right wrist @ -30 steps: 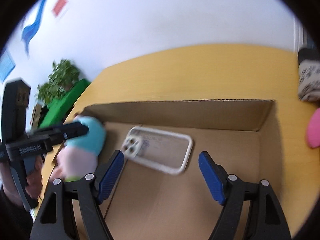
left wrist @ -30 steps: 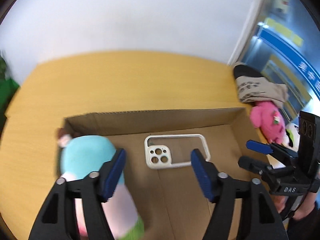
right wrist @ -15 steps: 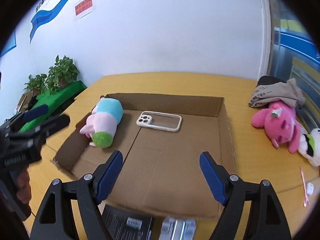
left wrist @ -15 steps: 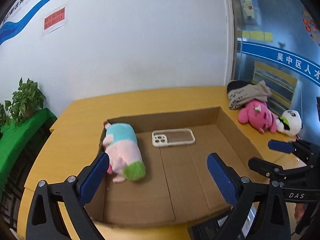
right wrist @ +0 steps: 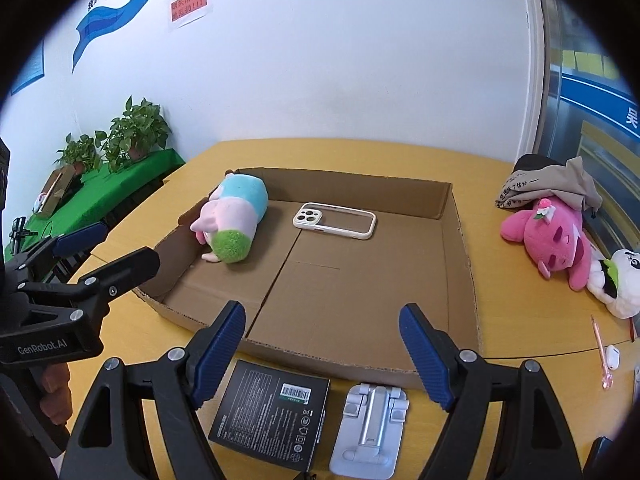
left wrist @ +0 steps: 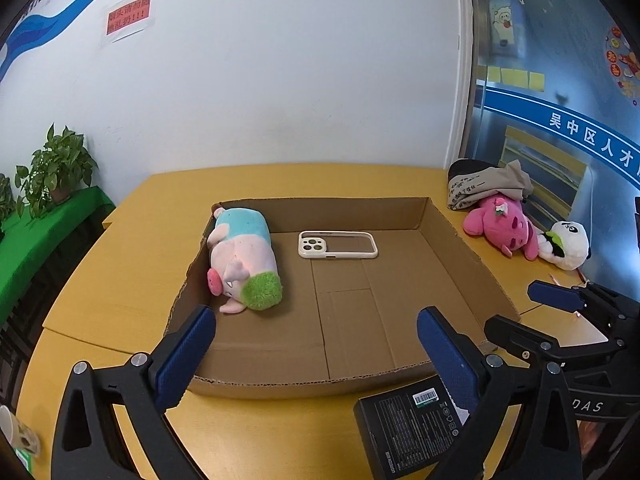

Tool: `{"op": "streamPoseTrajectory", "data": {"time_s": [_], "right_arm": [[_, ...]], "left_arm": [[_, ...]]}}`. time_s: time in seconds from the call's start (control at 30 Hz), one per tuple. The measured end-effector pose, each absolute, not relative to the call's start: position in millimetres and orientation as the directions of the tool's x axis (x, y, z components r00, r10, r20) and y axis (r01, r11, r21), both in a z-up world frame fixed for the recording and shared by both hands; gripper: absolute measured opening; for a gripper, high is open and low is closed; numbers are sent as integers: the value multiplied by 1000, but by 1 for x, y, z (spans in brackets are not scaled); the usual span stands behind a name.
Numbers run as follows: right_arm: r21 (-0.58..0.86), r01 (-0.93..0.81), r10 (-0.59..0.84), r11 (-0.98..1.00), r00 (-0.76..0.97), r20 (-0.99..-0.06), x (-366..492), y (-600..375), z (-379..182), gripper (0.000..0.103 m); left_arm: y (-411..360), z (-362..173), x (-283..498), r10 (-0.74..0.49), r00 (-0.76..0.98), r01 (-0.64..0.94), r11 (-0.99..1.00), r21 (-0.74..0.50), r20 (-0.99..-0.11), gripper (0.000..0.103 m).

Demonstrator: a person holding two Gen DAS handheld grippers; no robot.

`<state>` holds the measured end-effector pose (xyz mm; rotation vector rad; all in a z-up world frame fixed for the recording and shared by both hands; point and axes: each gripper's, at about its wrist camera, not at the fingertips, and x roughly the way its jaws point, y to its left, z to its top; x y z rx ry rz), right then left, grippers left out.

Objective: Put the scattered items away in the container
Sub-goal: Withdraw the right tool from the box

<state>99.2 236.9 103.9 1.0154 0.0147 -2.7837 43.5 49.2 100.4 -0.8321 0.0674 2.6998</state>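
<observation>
The black box (left wrist: pixel 412 426) is partly covered by a gripper finger at the lower right of the left wrist view. The paper cup (left wrist: pixel 16 436) is cut by the left edge. The wall sign (right wrist: pixel 188 3) text is too small to read.

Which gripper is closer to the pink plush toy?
Right. The right gripper hangs over the table on the side of the pink plush toy; the left gripper is across the cardboard box, farther away.
</observation>
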Motion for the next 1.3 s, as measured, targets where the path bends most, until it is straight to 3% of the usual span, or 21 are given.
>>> {"op": "streamPoseTrajectory", "data": {"time_s": [1.3], "right_arm": [[76,182,-185,-980,-714,-675,99,245,82,79]], "left_arm": [[60,64,43,323,-704,-329,-938,-113,-633,103]]}}
